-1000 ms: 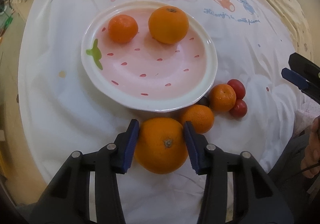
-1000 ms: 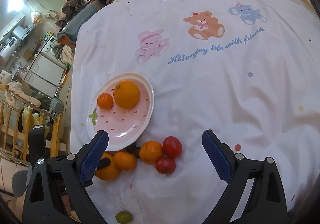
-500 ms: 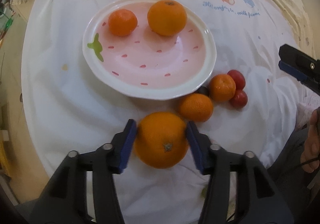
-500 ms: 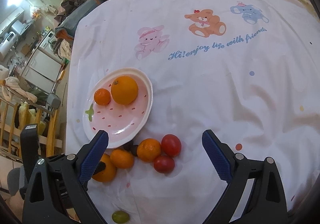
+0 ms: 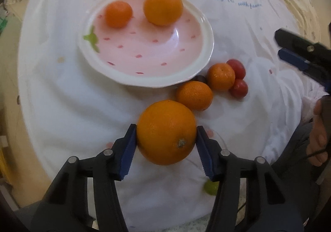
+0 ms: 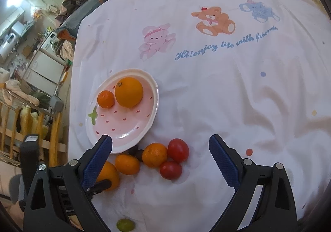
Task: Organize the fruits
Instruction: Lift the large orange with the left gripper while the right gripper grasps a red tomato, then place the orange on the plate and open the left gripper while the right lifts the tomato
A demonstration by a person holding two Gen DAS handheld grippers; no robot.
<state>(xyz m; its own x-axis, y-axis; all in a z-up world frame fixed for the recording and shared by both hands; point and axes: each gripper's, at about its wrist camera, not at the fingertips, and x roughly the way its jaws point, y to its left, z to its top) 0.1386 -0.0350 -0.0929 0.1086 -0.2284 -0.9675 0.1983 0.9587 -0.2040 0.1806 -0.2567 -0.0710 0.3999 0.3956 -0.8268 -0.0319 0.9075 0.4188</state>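
Gripping large orange [image 5: 166,131], left tool [image 5: 166,141] near plate [image 5: 206,31]; right tool [image 6: 160,150] spread wide

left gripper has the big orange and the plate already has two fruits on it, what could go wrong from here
1. The held orange is gripped only at its sides by the left gripper; being round, it could slip out.
2. The plate already holds a large orange and a mandarin; a hard drop may knock them rolling.
3. Loose mandarins and tomatoes crowd the plate's near rim, so a low pass could scatter them.
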